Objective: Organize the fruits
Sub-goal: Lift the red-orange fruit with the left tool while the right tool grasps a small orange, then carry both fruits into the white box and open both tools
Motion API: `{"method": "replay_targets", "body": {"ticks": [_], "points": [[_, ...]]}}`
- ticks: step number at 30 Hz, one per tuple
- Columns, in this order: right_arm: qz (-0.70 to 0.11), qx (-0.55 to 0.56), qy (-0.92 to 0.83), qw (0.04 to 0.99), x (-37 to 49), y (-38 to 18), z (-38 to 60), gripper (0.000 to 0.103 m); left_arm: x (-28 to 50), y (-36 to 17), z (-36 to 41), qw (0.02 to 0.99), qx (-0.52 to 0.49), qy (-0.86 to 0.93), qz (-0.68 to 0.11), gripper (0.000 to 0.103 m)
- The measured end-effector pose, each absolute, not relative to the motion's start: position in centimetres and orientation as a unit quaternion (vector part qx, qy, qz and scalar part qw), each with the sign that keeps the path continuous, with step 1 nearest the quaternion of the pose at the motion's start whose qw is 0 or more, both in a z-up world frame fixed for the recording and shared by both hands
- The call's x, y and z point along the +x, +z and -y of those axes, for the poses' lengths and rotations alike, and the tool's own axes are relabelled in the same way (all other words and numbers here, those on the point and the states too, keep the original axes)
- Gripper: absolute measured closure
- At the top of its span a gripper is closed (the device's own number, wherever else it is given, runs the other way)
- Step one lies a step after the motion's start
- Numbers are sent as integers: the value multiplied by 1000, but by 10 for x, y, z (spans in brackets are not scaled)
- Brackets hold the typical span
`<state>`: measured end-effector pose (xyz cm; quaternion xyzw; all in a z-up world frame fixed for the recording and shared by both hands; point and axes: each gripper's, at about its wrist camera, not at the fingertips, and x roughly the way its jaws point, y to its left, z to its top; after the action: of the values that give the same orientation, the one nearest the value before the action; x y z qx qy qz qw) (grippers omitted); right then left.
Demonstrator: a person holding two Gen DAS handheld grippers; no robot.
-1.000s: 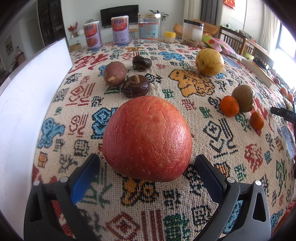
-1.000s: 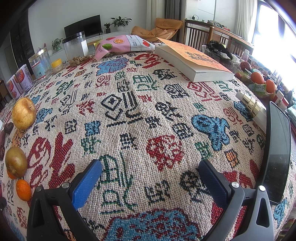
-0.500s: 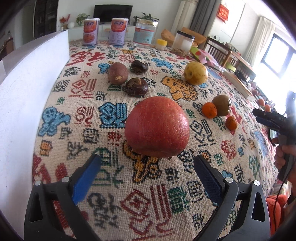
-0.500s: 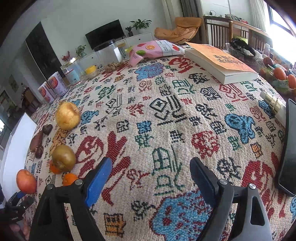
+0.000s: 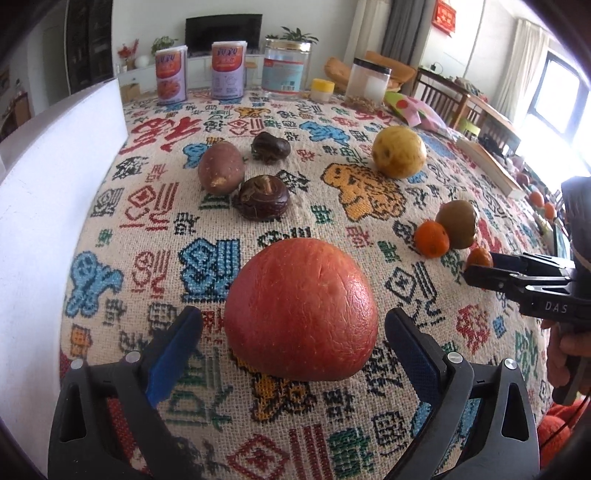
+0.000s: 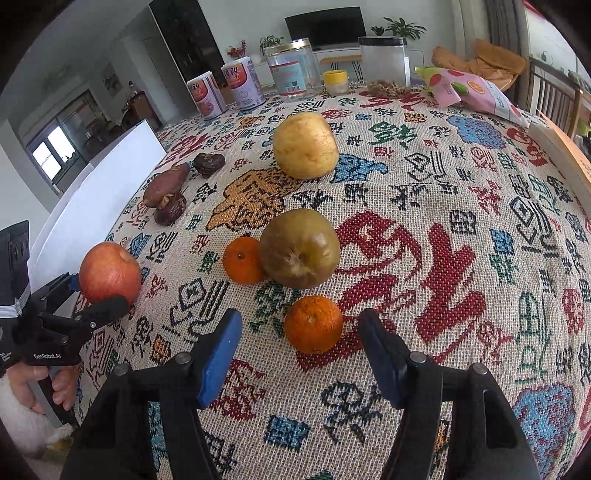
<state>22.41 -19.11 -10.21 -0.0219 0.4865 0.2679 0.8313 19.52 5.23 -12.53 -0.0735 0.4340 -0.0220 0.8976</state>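
My left gripper [image 5: 293,345] stands open, its blue pads flanking the big red wrinkled apple [image 5: 301,308] without touching it. My right gripper [image 6: 301,345] is open too, with a small orange tangerine [image 6: 313,324] just ahead between its fingers. Beyond sit a brownish-green pear [image 6: 299,248] touching a second tangerine [image 6: 242,259], then a yellow pear [image 6: 305,144], all on the patterned woven tablecloth [image 6: 461,221].

Apple [image 5: 301,310] between left tongs [image 5: 293,345]

A home living and dining room.
A television [image 6: 325,23], potted plant [image 6: 400,26], wooden chairs [image 5: 448,98] surround the cloth-covered tabletop [image 6: 443,206].
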Motion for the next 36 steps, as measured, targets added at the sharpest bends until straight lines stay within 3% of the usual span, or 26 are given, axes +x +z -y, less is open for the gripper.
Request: {"method": "replay_targets", "body": {"ticks": [1, 3, 8, 14, 23, 29, 36], "points": [[-492, -35, 261, 830, 225, -106, 186, 51, 195, -126, -53, 897, -77, -32, -434, 33], [-492, -45, 240, 836, 225, -105, 184, 73, 193, -125, -58, 896, -89, -38, -433, 33], [-479, -8, 241, 844, 205, -84, 202, 73, 161, -106, -72, 900, -129, -41, -415, 34], [-466, -7, 271, 842, 165, -47, 192, 73, 92, -47, -90, 890, -213, -88, -393, 34], [-433, -11, 446, 784, 96, 18, 47, 73, 1, 49, -192, 905, -251, -11, -344, 34], [-430, -49, 536, 725, 46, 27, -79, 73, -3, 12, -273, 888, -229, 120, -381, 34], [-458, -133, 539, 694, 18, -15, -169, 73, -1, -54, -319, 846, -230, 196, -438, 33]]}}
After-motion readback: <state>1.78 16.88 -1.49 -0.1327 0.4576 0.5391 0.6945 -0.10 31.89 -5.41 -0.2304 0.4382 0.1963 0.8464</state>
